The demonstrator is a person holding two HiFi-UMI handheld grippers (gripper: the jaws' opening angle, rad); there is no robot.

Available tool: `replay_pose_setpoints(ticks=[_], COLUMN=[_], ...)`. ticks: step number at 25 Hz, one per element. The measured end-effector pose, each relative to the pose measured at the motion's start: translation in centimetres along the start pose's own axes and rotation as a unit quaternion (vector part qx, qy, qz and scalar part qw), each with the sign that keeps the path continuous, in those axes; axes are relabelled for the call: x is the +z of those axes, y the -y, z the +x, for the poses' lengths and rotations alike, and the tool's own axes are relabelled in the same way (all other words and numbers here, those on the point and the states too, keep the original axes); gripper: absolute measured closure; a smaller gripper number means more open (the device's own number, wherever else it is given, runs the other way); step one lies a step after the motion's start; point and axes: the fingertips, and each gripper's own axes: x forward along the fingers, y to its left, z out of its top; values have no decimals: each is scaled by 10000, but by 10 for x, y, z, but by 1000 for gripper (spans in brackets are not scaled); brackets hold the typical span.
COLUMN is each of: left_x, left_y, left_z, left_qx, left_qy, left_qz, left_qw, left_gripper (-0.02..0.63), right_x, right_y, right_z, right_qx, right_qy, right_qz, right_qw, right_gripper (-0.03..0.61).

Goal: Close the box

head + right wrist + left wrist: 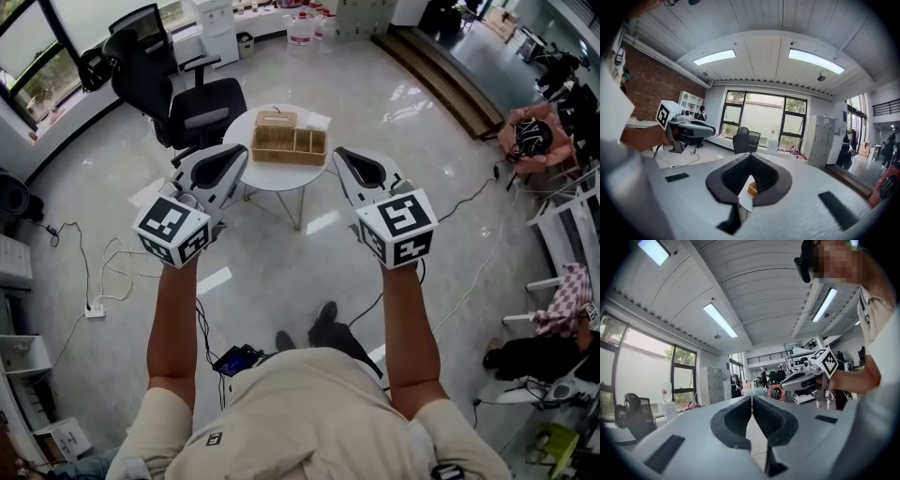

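A woven tan box with inner dividers stands open-topped on a small round white table. Behind it lies a tan woven piece with a dark slot; whether it is joined to the box I cannot tell. My left gripper and right gripper are held out side by side, well above the floor and nearer to me than the table. Both are shut and empty. The left gripper view shows its jaws pressed together. A sliver of the table and box shows under the right jaws.
A black office chair stands just left of the table. Cables and a power strip lie on the glossy floor at the left. A red seat with a helmet and a seated person are at the right. A water bottle stands far back.
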Motion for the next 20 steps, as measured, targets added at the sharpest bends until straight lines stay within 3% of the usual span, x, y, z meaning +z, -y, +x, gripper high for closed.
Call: replay_pose_setpoints(ticks=[7, 20], left_x=[-15, -26], left_y=[-14, -36], left_z=[31, 139], left_qx=[115, 428], left_qy=[-180, -397], left_qz=[-36, 46], left_qw=[9998, 9983], left_gripper=[598, 598], right_x=[-15, -37], right_y=[32, 135], right_z=[25, 77], right_qx=[115, 506], right_qy=[-38, 38], right_qz=[84, 138], right_qw=[9999, 9986], right_gripper=[586, 586])
